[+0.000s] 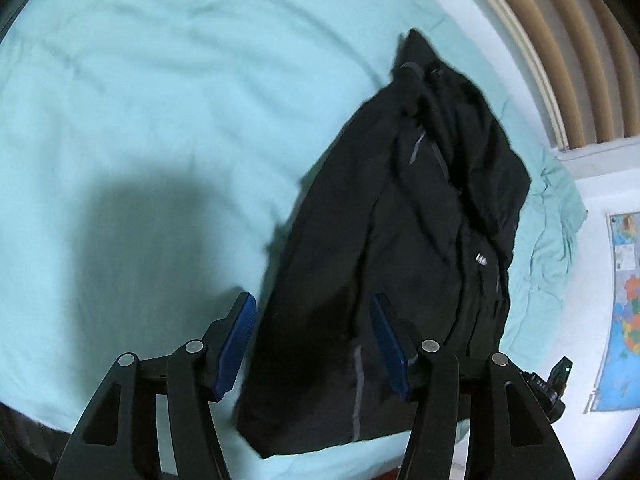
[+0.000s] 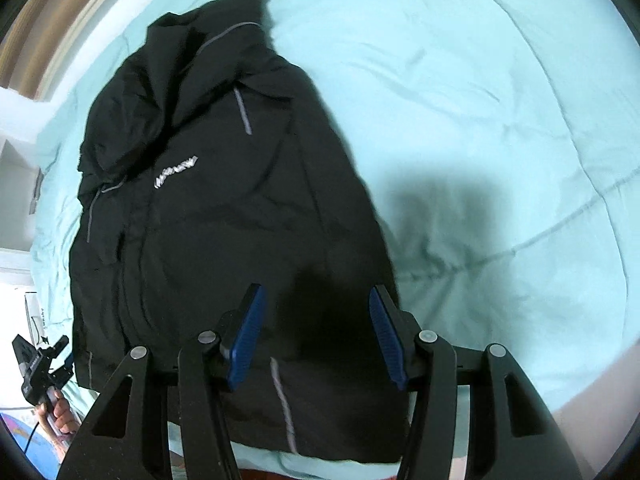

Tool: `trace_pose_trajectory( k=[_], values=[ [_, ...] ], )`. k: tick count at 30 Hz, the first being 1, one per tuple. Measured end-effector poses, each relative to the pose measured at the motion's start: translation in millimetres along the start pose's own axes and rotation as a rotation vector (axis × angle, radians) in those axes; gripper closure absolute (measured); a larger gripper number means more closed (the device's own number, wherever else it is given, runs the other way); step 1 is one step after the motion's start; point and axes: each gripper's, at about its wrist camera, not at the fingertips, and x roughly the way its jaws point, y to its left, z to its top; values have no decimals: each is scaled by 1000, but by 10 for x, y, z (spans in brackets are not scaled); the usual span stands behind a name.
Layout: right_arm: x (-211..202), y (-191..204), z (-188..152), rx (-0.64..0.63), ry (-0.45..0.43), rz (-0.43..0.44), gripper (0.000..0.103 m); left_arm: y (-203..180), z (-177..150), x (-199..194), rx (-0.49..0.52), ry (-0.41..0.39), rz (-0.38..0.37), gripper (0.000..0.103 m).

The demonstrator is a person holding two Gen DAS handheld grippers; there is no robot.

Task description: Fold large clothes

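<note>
Looking down on a black jacket lying spread on a turquoise bedspread, zipped front facing up. Running lengthwise from the hem at the near edge of the bed away to the hood, pointing toward the far side. Showing a white logo on the chest and a grey stripe near the hem.

Hovering the left gripper over the jacket's hem end, jaws spread wide, blue pads standing apart with cloth showing between them; probably not pressing on it, though blur is making contact hard to judge. Holding the right gripper likewise over the hem, jaws spread, pinching nothing.

Seeing, from the right wrist view, the left gripper just beside the jacket's lower corner, a hand wrapping around its handle.

Casting a dark shadow on the bedspread just beside the jacket in each view.

Standing well beyond the jacket's hood end, a slatted wooden headboard. Hanging off to the side of the jacket, past the rumpled bed edge, a coloured map. Lying on the jacket, nothing but its own folds.
</note>
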Motion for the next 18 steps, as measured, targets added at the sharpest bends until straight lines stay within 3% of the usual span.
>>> trace_pose_trajectory(
  k=[6,9,14,17,18],
  values=[
    [-21,-241,-181,54,2,-18,45,124,-119,178,-37,35,-21,42],
    [-23,-363,-283,107,10,20,41,110,-115,187,-28,48,-20,42],
    [58,-471,-437,168,34,82,37,21,-144,206,49,94,-19,42],
    [149,-388,-500,146,74,120,36,-95,-208,199,110,127,-85,42],
    [144,-324,-521,121,71,108,41,-140,-229,165,131,125,-105,42]
  ],
)
